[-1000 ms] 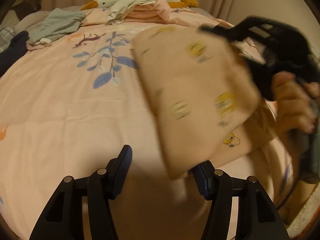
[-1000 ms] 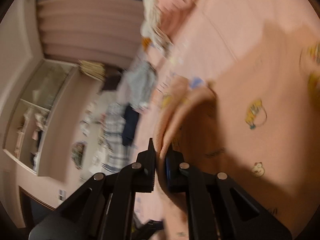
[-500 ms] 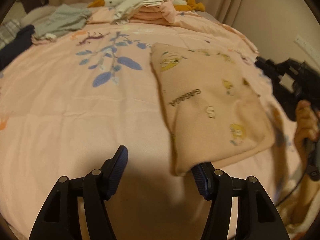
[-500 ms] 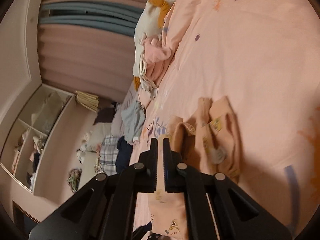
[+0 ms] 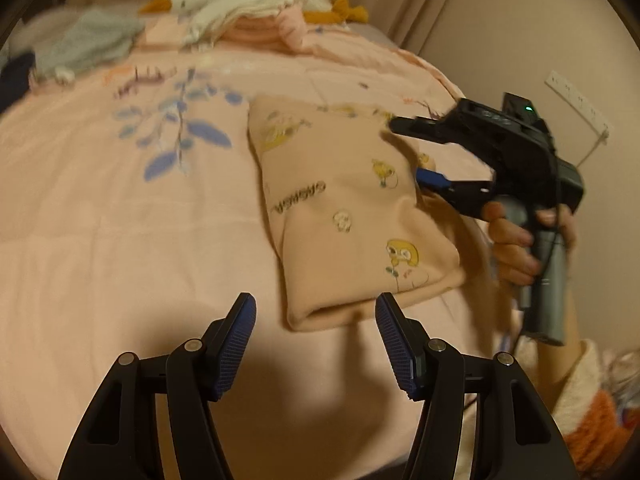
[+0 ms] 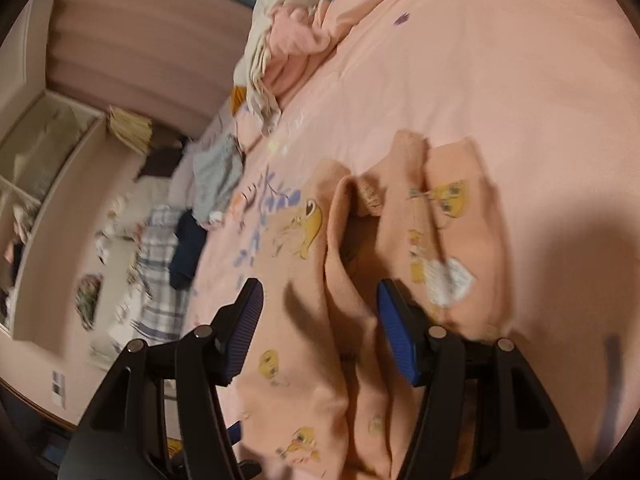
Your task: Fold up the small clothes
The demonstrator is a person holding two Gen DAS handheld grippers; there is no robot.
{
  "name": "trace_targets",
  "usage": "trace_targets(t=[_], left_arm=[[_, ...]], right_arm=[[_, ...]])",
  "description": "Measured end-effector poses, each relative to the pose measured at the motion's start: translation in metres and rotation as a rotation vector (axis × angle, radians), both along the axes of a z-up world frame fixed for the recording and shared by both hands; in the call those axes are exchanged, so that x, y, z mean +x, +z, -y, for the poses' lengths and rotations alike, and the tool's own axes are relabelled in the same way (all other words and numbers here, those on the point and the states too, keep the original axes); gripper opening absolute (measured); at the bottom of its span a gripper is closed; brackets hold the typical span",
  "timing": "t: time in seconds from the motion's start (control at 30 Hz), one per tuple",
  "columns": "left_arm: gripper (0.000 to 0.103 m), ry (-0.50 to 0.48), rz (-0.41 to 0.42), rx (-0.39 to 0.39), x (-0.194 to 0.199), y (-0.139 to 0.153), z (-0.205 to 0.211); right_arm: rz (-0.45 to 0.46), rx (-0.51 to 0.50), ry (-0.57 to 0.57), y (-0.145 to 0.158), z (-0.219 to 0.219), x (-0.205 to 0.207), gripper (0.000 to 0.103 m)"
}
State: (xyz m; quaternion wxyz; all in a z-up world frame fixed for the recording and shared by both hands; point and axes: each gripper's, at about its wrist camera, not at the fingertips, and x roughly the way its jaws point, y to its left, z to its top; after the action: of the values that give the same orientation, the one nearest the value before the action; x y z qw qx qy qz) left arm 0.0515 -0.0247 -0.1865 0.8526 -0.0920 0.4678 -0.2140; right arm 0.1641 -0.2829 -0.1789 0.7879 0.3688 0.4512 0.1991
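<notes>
A small peach garment [image 5: 352, 216] printed with yellow cartoon birds lies folded on the pink bedspread [image 5: 120, 220]. My left gripper [image 5: 316, 312] stands open just short of the garment's near folded edge, holding nothing. In the left wrist view my right gripper [image 5: 406, 150], held by a hand [image 5: 516, 248], hovers over the garment's right side. In the right wrist view its jaws are opening: my right gripper [image 6: 320, 292] spreads over the garment's [image 6: 400, 240] ridged folds, and the pads [image 6: 396, 332] do not press the cloth.
At the bed's far end lie a goose plush and stacked pink and white clothes [image 5: 256, 12]. A grey garment [image 5: 88, 44] and a dark one [image 5: 16, 76] lie at the far left. A wall with a power strip [image 5: 576, 100] runs along the right.
My right gripper carried the garment's edge over, laid it down, then let go and opened. The garment now lies folded on the bed. My left gripper stayed open.
</notes>
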Motion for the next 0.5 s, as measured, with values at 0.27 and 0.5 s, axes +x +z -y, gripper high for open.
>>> trace_targets(t=[0.27,0.5], left_arm=[[0.061,0.069,-0.078,-0.08,0.011,-0.011,-0.024],[0.061,0.082,-0.088,-0.096,0.013,-0.011,-0.03]], right_arm=[[-0.005,0.02,0.029,-0.016,-0.012,0.011,0.011],[0.051,0.136,-0.108,-0.001,0.033,0.0,0.01]])
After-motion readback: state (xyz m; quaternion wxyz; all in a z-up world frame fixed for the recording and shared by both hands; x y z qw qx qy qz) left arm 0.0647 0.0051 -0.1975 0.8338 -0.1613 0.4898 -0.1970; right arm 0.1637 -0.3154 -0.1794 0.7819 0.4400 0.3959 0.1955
